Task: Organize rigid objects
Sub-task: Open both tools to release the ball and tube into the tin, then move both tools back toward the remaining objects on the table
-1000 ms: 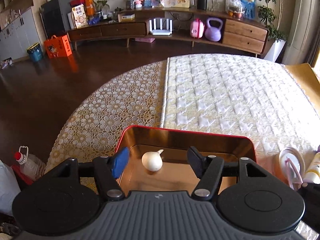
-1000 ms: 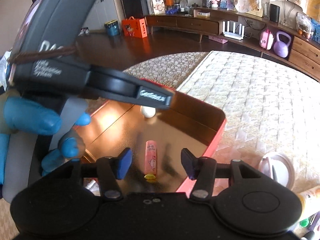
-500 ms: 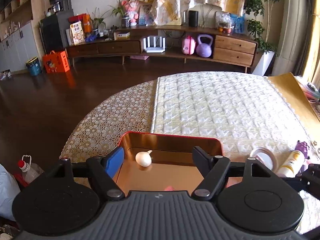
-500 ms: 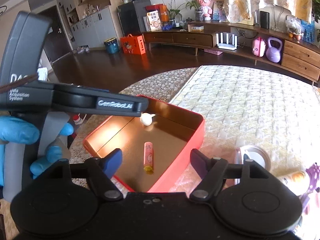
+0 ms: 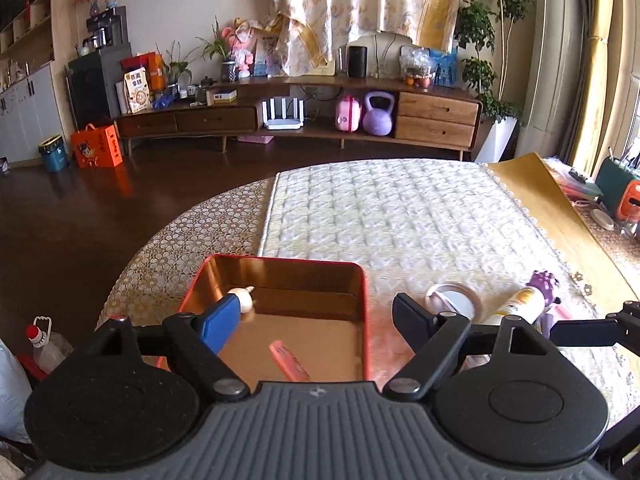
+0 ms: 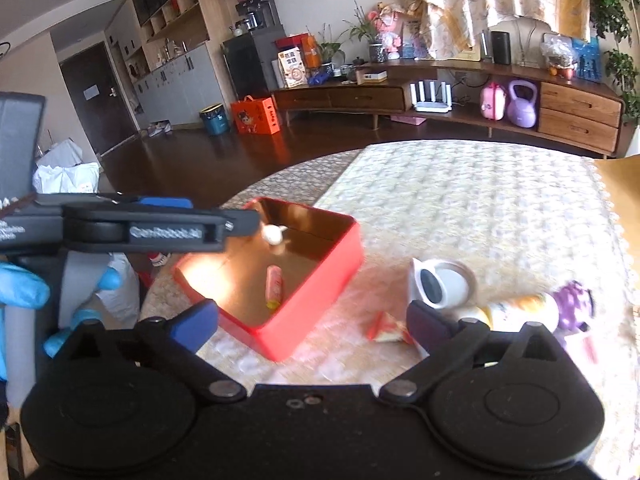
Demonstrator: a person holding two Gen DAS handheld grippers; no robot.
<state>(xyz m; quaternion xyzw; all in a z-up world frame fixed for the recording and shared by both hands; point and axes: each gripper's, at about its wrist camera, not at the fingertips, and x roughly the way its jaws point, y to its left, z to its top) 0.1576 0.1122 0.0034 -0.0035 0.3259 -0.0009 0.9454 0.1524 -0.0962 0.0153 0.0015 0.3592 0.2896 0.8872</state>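
A red tin box (image 5: 365, 312) with a gold inside sits on the round table. In it lie a white garlic-shaped piece (image 5: 245, 299) and a pink tube (image 5: 289, 361). My left gripper (image 5: 316, 314) hovers over the box's near side, its jaws opening with nothing held between them. In the right wrist view the same box (image 6: 320, 292) holds the white piece (image 6: 274, 234) and the pink tube (image 6: 274, 286). My right gripper (image 6: 310, 320) hangs above the box's near corner, its jaws opening wide and empty.
Right of the box lie a round mirror (image 6: 440, 284), a white and orange bottle (image 6: 520, 312), a purple toy (image 6: 576, 304) and a red and white packet (image 6: 388, 328). A blue-gloved hand (image 6: 20, 288) holds the left gripper. A quilted mat (image 5: 400, 216) covers the table's far part.
Both grippers have drawn back and up from the box and their jaws have widened. The mirror, bottle and purple toy have come further into view on the right.
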